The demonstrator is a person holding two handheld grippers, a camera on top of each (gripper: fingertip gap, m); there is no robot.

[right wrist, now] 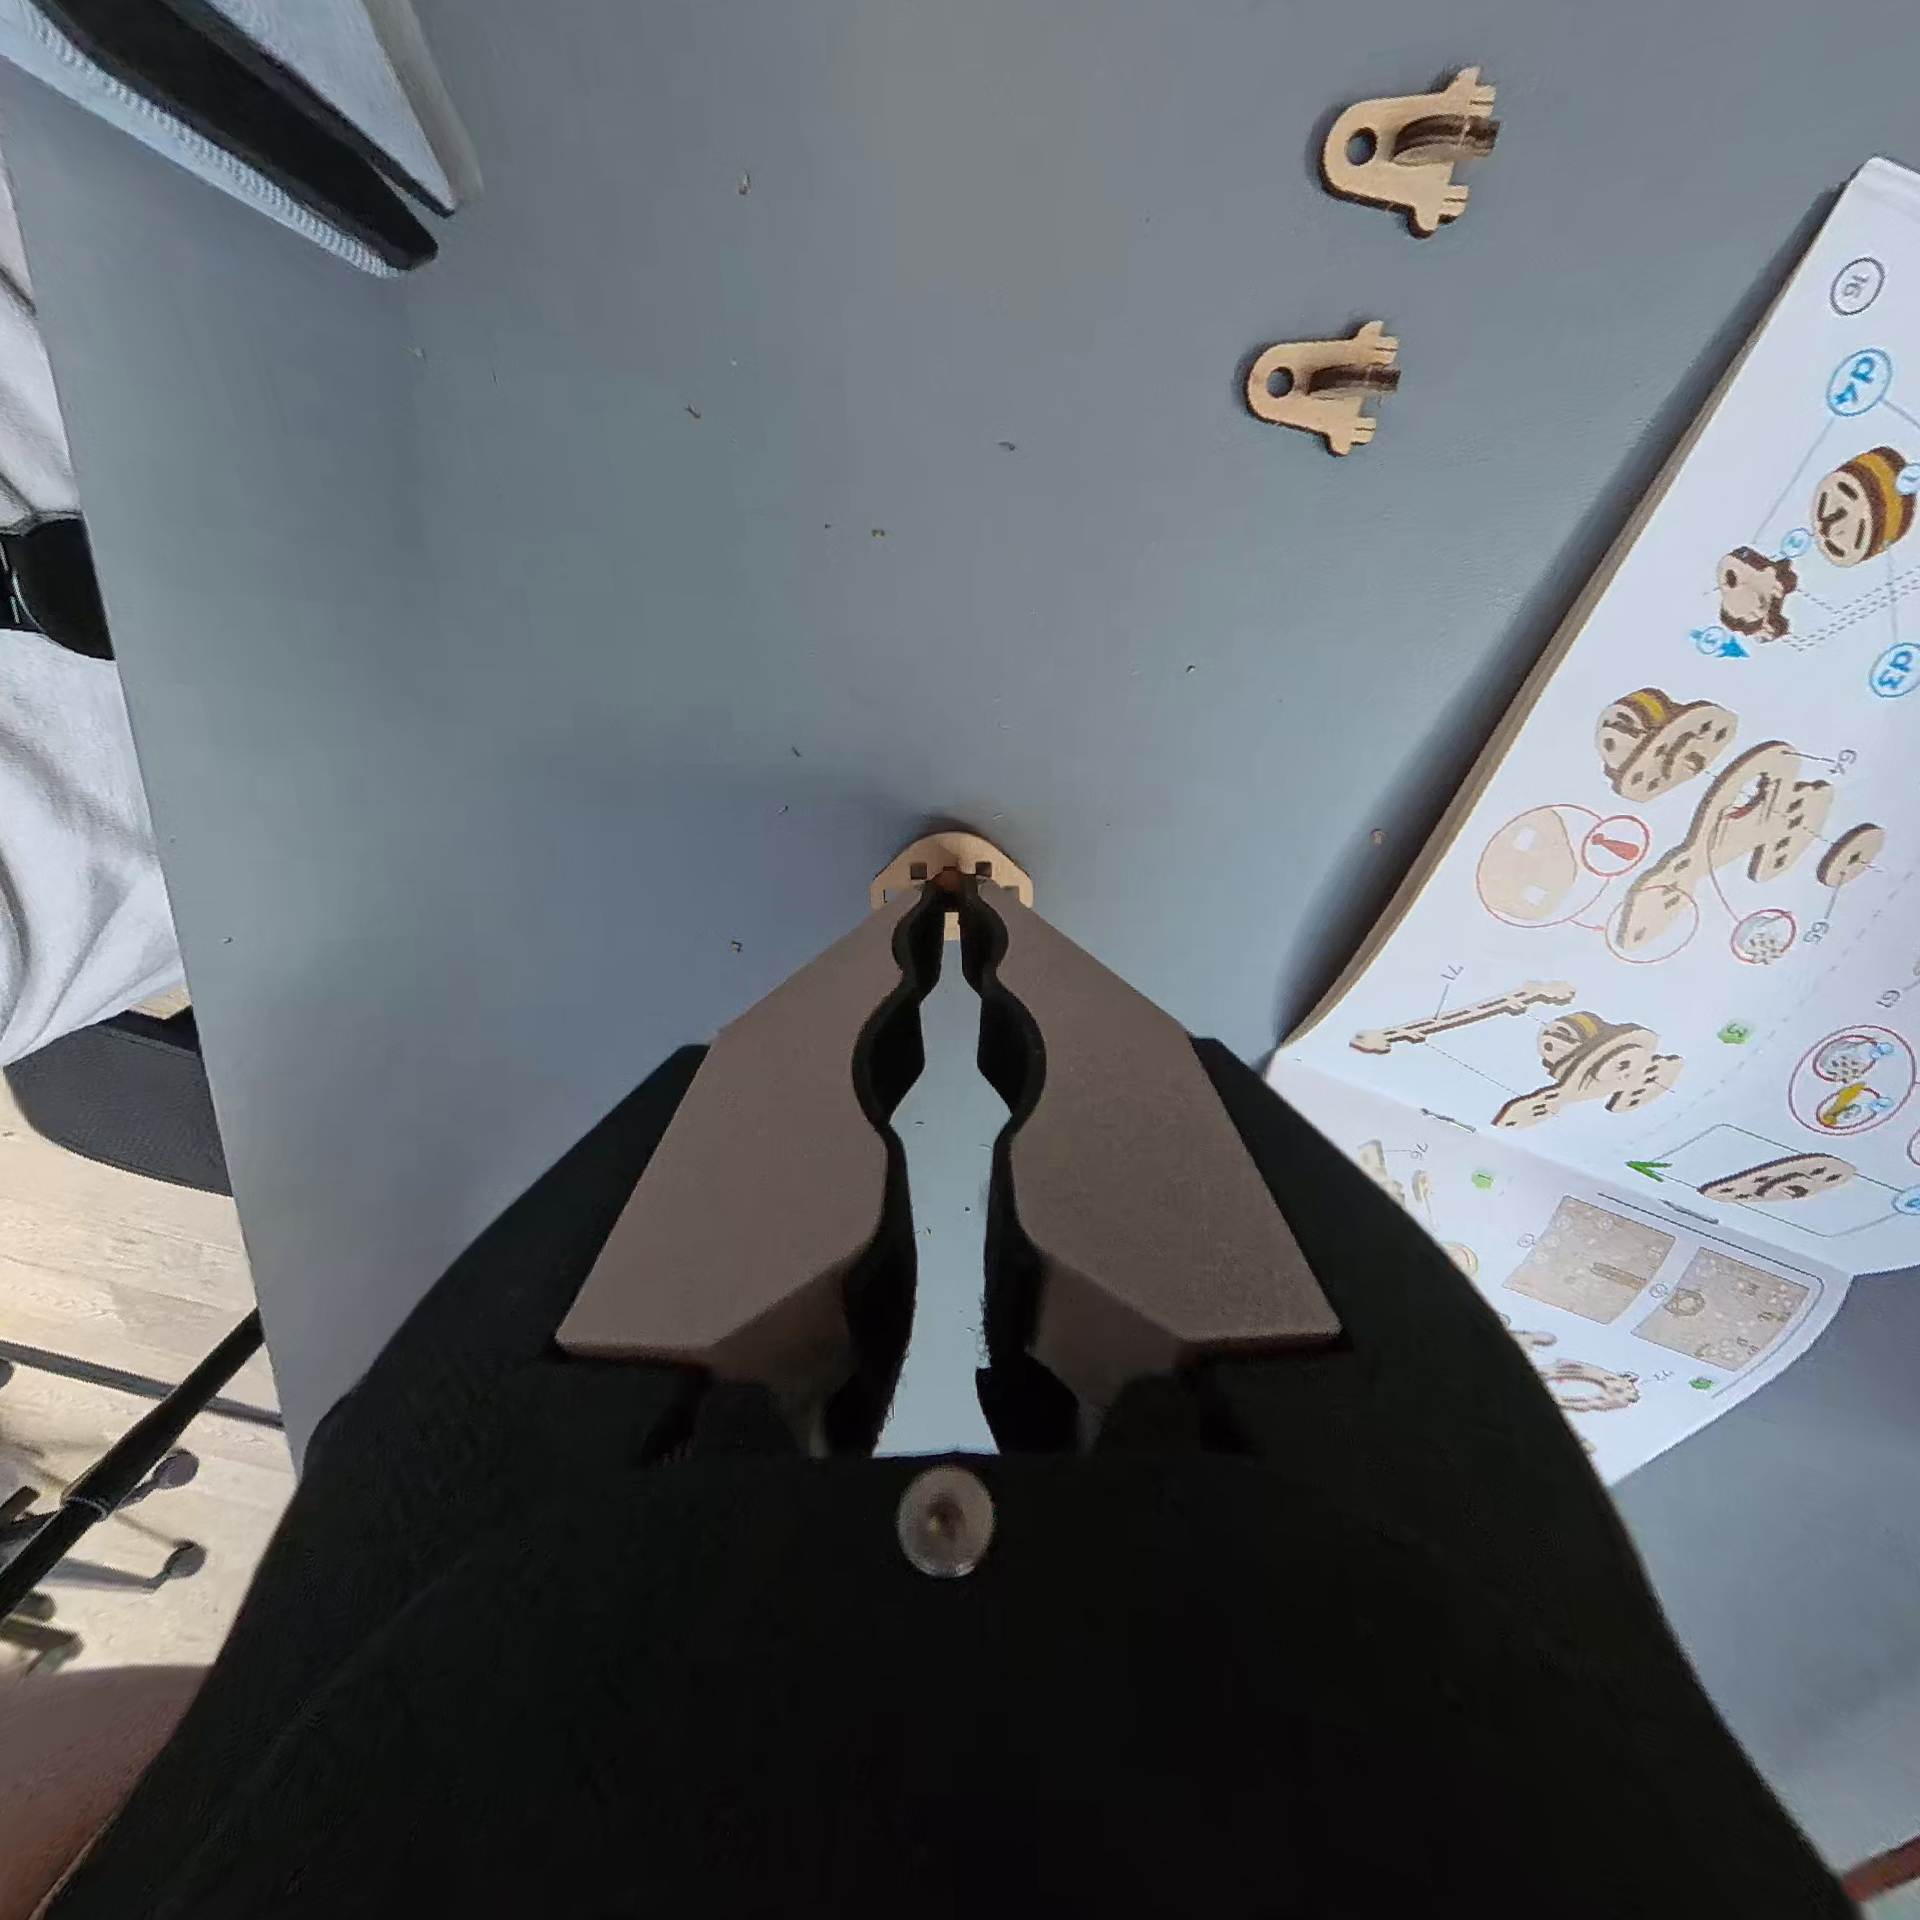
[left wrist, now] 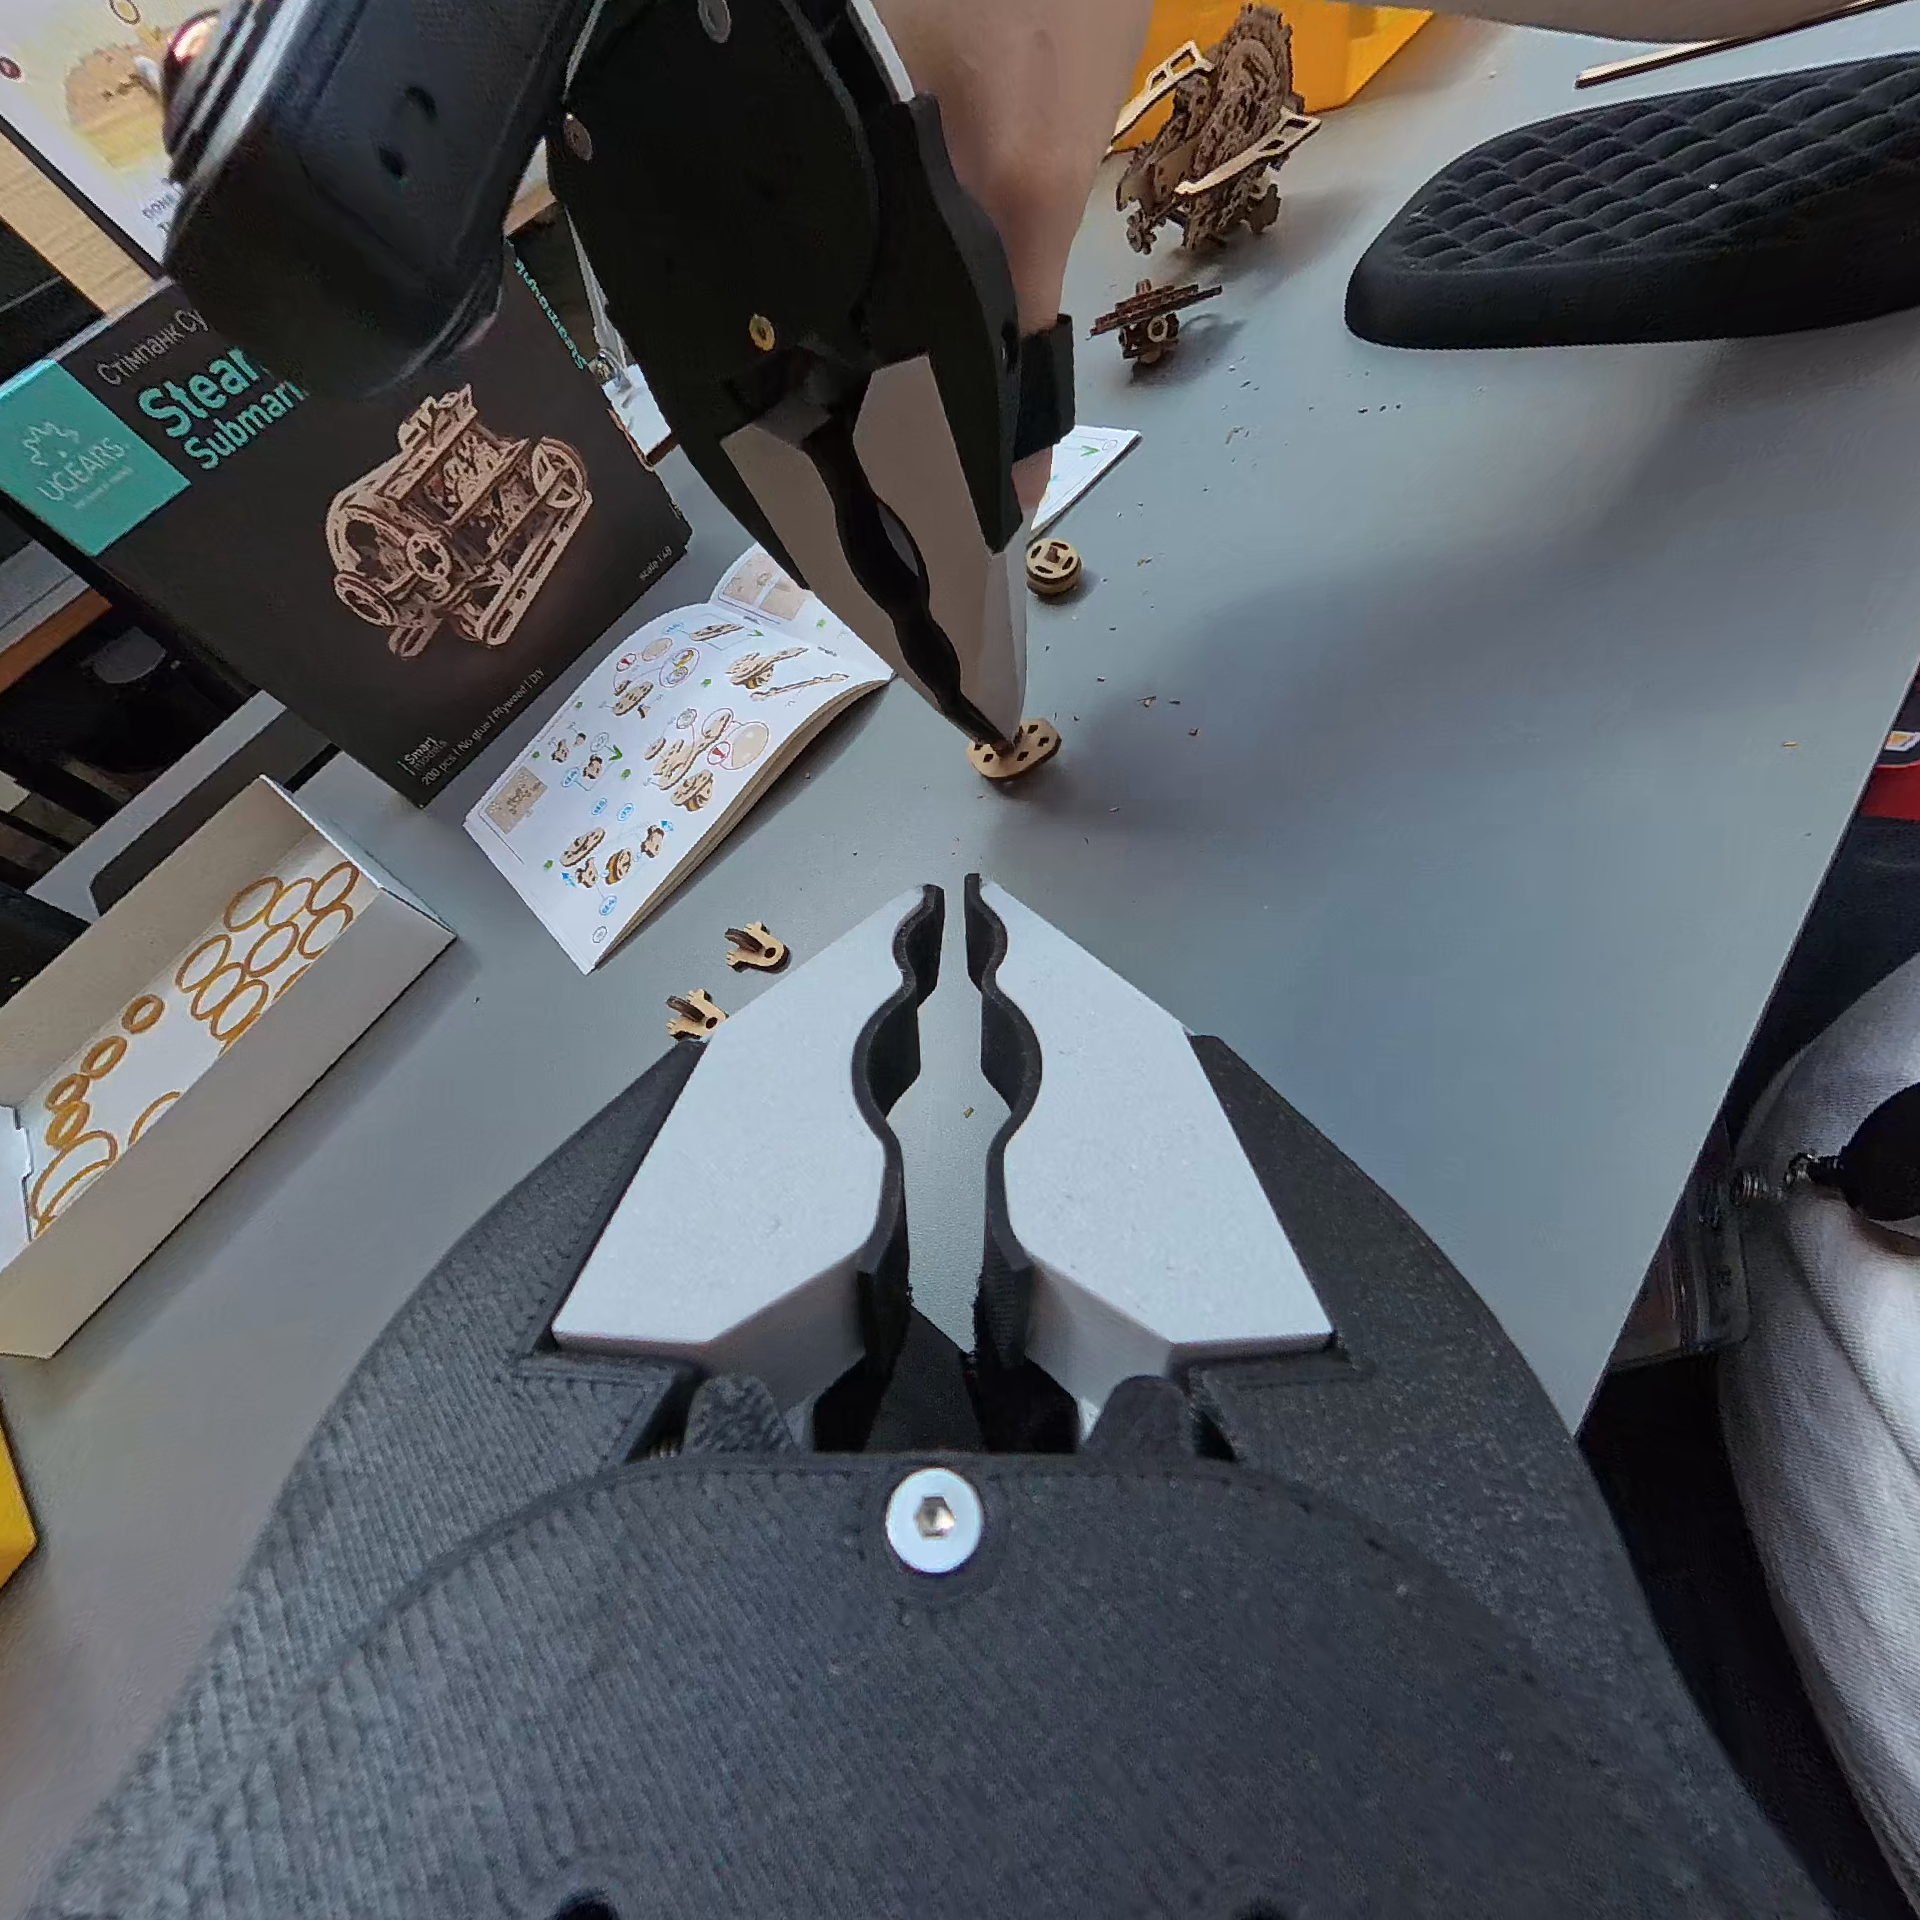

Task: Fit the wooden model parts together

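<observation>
A small flat wooden plate with holes (left wrist: 1023, 748) lies on the grey table (left wrist: 1351, 831). My right gripper (left wrist: 992, 727) comes down on it from above. In the right wrist view, my right gripper (right wrist: 954, 891) is shut, and its tips pinch a tiny brown peg (right wrist: 943, 881) at the middle of the plate (right wrist: 951, 854). My left gripper (left wrist: 954, 896) is shut and empty, hovering just in front of the plate. Two small hook-shaped wooden parts (left wrist: 755, 945) (left wrist: 694, 1013) lie to its left; they also show in the right wrist view (right wrist: 1403, 145) (right wrist: 1325, 384).
A round wooden part (left wrist: 1052, 566) lies behind the plate. An open instruction booklet (left wrist: 675, 769), the kit box (left wrist: 343, 540) and a tray of wooden rings (left wrist: 177, 1039) are at the left. Built wooden assemblies (left wrist: 1210, 135) (left wrist: 1148, 317) and a black cushion (left wrist: 1662, 208) are at the back right.
</observation>
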